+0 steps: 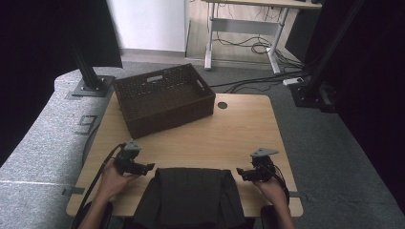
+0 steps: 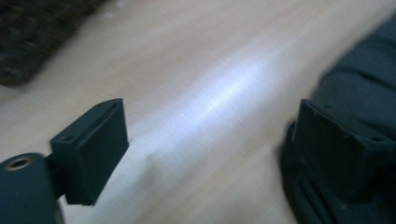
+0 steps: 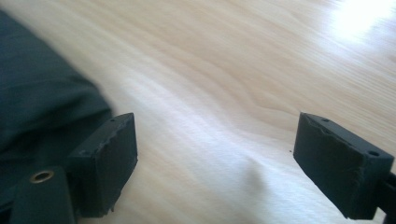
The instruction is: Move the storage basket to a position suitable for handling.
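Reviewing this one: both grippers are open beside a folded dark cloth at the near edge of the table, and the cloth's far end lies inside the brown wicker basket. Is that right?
Not quite. The dark cloth is not in the wicker basket; the high view shows bare table between them. The rest holds: the left gripper and right gripper are open on either side of the cloth, which lies at the near edge.

The high view is dim and sharp, with dark curtains at both sides. Both gripper views are soft with motion blur, and white glare streaks across the wooden table point(image 2: 224, 88); its far right corner washes out in the right gripper view.
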The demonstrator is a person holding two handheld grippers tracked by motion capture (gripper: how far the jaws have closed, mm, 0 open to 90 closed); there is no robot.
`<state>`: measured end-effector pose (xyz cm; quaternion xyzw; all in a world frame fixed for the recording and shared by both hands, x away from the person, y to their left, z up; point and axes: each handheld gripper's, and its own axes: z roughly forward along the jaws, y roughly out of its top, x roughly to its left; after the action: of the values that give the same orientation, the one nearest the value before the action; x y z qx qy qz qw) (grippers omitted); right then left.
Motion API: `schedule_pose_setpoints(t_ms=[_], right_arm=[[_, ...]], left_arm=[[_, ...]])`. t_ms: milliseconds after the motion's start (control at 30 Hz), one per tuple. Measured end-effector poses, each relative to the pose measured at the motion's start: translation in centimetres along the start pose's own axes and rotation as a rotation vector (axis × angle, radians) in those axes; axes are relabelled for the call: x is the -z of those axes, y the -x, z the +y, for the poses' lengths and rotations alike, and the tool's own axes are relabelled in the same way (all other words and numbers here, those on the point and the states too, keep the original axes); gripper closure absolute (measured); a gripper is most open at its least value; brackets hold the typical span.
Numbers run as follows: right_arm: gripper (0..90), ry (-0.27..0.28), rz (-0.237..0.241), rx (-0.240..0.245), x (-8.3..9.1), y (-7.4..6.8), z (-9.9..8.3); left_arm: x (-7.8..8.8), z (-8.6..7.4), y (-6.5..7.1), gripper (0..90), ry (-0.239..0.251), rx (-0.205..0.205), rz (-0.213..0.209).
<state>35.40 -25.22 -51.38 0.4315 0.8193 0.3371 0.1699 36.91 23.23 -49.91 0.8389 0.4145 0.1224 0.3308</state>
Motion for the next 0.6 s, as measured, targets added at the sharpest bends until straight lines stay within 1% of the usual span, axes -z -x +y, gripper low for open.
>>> schedule_pose_setpoints(t_ms=[33, 67, 100, 167, 200, 233, 267, 300, 333, 367, 400, 433, 467, 500, 533, 567, 600], right_arm=[[13.0, -0.001, -0.008, -0.006, -0.1, 0.2, 0.0], [12.1, -0.003, -0.021, -0.017, -0.2, 0.5, 0.0], [6.7, 0.008, -0.040, -0.039, -0.4, 1.1, -0.3], [2.8, 0.012, -0.059, -0.062, -0.6, 1.5, -0.7], [1.7, 0.010, -0.067, -0.068, -0.7, 1.6, -0.9], [0.8, 0.005, -0.072, -0.073, -0.9, 1.8, -1.2], [0.8, 0.005, -0.072, -0.073, -0.9, 1.8, -1.2], [0.0, -0.012, -0.093, -0.078, -1.3, 2.0, -1.8], [0.0, -0.012, -0.093, -0.078, -1.3, 2.0, -1.8], [0.0, -0.019, -0.099, -0.082, -1.6, 2.2, -2.3], [0.0, -0.019, -0.099, -0.082, -1.6, 2.2, -2.3], [0.0, -0.023, -0.108, -0.088, -1.9, 2.5, -2.7], [0.0, -0.023, -0.108, -0.088, -1.9, 2.5, -2.7], [0.0, -0.037, -0.115, -0.102, -2.2, 2.7, -3.2], [0.0, -0.037, -0.115, -0.102, -2.2, 2.7, -3.2], [0.0, -0.013, -0.111, -0.116, -2.3, 2.9, -3.4], [0.0, 0.011, -0.129, -0.125, -2.4, 3.0, -3.6]], left_arm=[[0.0, 0.3, -0.4, 6.2, 0.000, 0.011, 0.007], [0.0, 0.6, -0.7, 4.3, 0.000, 0.016, 0.011], [0.1, 1.3, -1.4, 1.5, 0.003, 0.026, 0.017], [0.3, 1.9, -2.1, 1.0, 0.006, 0.031, 0.021], [0.3, 1.9, -2.1, 1.0, 0.006, 0.031, 0.021], [0.6, 2.7, -2.7, 1.2, 0.008, 0.035, 0.039], [0.6, 2.7, -2.7, 1.7, 0.008, 0.035, 0.039], [0.9, 3.4, -3.3, 2.6, 0.016, 0.039, 0.052], [0.9, 3.4, -3.3, 2.7, 0.016, 0.039, 0.052], [1.1, 3.7, -3.5, 2.9, 0.019, 0.041, 0.058], [1.2, 4.1, -3.8, 2.9, 0.026, 0.045, 0.064], [1.5, 4.7, -4.3, 5.3, 0.044, 0.057, 0.075], [1.5, 4.7, -4.3, 5.9, 0.044, 0.057, 0.075], [1.8, 5.3, -4.7, 6.3, 0.053, 0.069, 0.084], [1.8, 5.3, -4.7, 6.9, 0.053, 0.069, 0.084], [1.9, 5.6, -5.0, 6.9, 0.059, 0.077, 0.087], [2.1, 5.9, -5.3, 8.5, 0.061, 0.080, 0.090]])
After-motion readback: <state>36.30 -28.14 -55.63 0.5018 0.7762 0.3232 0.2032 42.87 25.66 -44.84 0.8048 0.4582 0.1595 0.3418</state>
